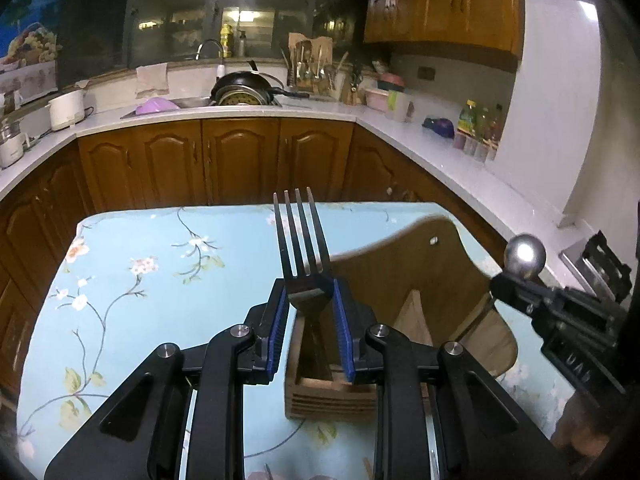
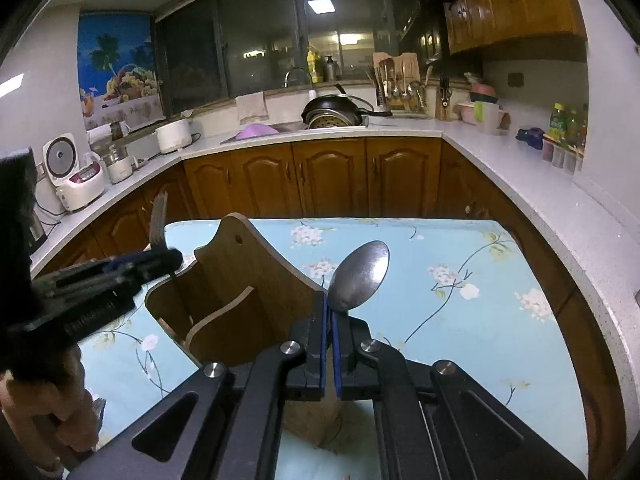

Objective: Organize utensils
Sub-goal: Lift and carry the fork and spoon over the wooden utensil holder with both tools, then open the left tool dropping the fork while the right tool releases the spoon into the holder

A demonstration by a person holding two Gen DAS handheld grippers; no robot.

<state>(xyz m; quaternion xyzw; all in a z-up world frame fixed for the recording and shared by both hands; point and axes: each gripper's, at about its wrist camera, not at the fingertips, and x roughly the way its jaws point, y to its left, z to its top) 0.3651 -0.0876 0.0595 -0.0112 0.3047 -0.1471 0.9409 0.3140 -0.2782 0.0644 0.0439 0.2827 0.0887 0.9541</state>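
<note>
Left wrist view: left gripper (image 1: 310,300), jaws clamping fork (image 1: 300,240) by its neck, tines up, hovering over wooden holder (image 1: 332,392) on desk (image 1: 160,280); handle possibly snagging compartment rim.

Right wrist view: right gripper (image 2: 330,320), jaws pinching spoon (image 2: 360,276) beside holder's tall back; grippers crowding; open desk rightward.

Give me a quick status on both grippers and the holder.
Left gripper shut on fork. Right gripper shut on spoon. Wooden holder below both, nothing blocking.
</note>
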